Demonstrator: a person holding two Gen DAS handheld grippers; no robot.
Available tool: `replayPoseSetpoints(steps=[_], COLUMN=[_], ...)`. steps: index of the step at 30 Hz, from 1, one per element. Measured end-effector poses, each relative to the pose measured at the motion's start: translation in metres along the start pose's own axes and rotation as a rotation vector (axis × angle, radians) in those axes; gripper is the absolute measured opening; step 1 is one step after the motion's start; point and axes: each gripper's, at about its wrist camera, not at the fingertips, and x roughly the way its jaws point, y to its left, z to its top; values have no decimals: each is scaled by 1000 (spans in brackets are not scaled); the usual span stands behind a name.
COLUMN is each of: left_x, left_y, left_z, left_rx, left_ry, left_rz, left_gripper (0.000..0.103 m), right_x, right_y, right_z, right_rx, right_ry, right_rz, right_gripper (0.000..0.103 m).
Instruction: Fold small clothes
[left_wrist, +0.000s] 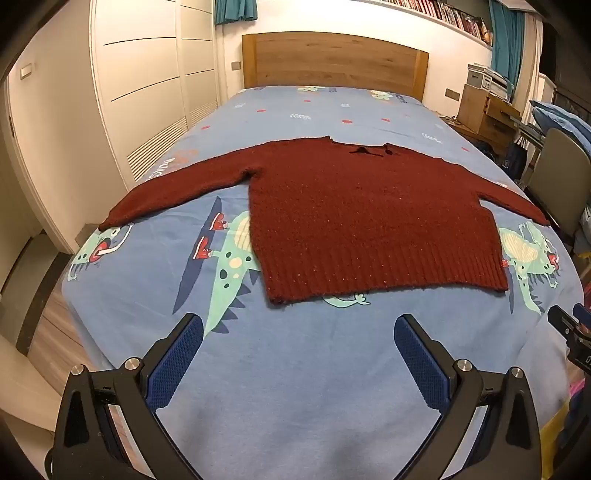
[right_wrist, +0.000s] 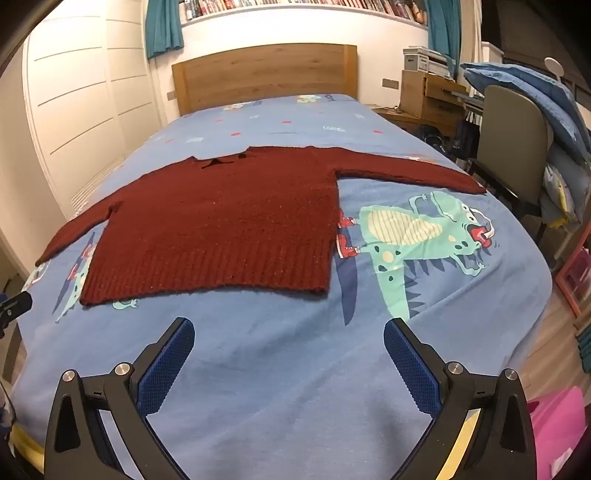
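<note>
A dark red knitted sweater (left_wrist: 354, 214) lies flat on the bed, both sleeves spread out sideways, hem toward me. It also shows in the right wrist view (right_wrist: 221, 225). My left gripper (left_wrist: 297, 332) is open and empty, held above the sheet just short of the hem's left half. My right gripper (right_wrist: 288, 334) is open and empty, above the sheet just short of the hem's right corner. The right gripper's tip shows at the left wrist view's right edge (left_wrist: 570, 325).
The bed has a blue dinosaur-print sheet (left_wrist: 295, 387) and a wooden headboard (left_wrist: 332, 59). White wardrobe doors (left_wrist: 147, 92) stand on the left. A chair (right_wrist: 513, 144), a desk with boxes (right_wrist: 428, 92) and piled blue bedding (right_wrist: 535, 96) stand on the right.
</note>
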Motion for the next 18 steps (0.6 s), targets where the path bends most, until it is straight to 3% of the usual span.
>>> replayPoseSetpoints(steps=[18], left_x=[5], left_y=[-5], left_z=[0], left_rx=[29], left_ry=[42], left_rz=[-16], left_gripper=[102], right_x=[1], right_y=[-3], right_z=[0], right_rx=[-3], right_ry=[10], right_rz=[-21], right_gripper=[103])
